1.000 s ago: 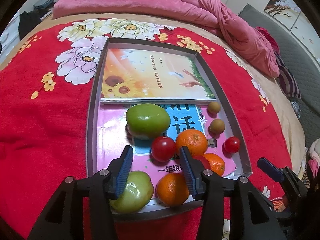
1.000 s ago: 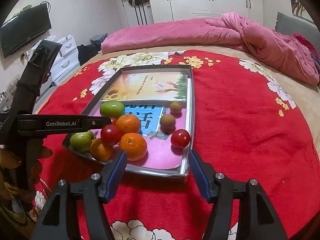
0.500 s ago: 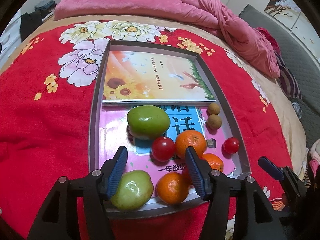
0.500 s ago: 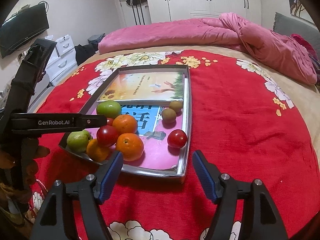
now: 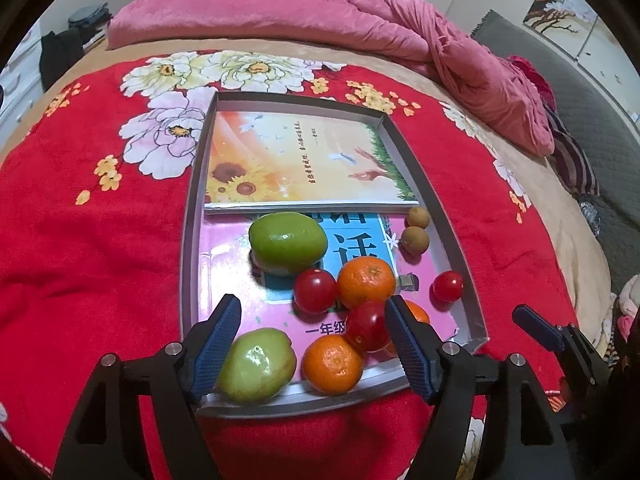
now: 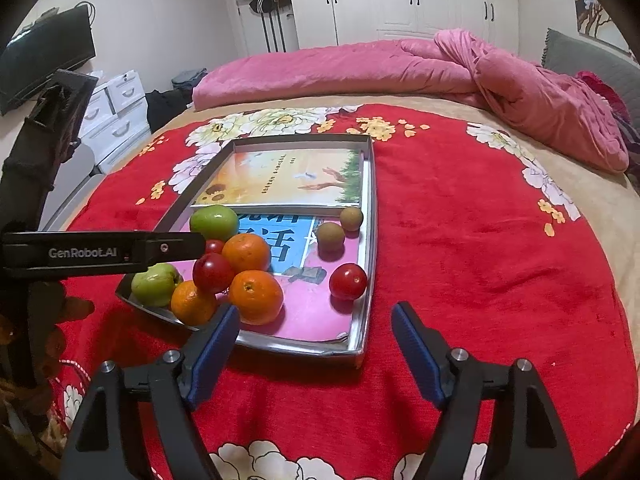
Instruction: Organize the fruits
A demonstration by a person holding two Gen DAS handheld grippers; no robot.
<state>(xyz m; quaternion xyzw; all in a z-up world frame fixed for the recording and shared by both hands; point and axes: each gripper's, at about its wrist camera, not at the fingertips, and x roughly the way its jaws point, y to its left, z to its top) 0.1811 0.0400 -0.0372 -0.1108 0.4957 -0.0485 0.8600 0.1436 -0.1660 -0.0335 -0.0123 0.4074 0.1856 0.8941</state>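
Observation:
A metal tray [image 5: 192, 216] [image 6: 370, 240] on a red floral blanket holds two books and fruit: two green fruits [image 5: 287, 243] [image 5: 258, 364], three oranges [image 5: 366, 283] [image 5: 333, 364] [image 6: 256, 297], three red tomatoes [image 5: 315, 291] [image 5: 368, 326] [image 5: 448, 286], and two small brown fruits [image 5: 415, 240] [image 5: 417, 217]. My left gripper [image 5: 312, 320] is open and empty above the tray's near end. My right gripper [image 6: 316, 324] is open and empty, at the tray's near right corner.
A sunflower book [image 5: 304, 168] fills the tray's far half; a pink and blue book [image 5: 352, 248] lies under the fruit. A pink quilt [image 6: 400, 68] is bunched at the back. Drawers [image 6: 116, 120] stand at the left, beyond the bed's edge.
Both grippers have pulled back a little from the tray and opened wider. The fruit has not moved.

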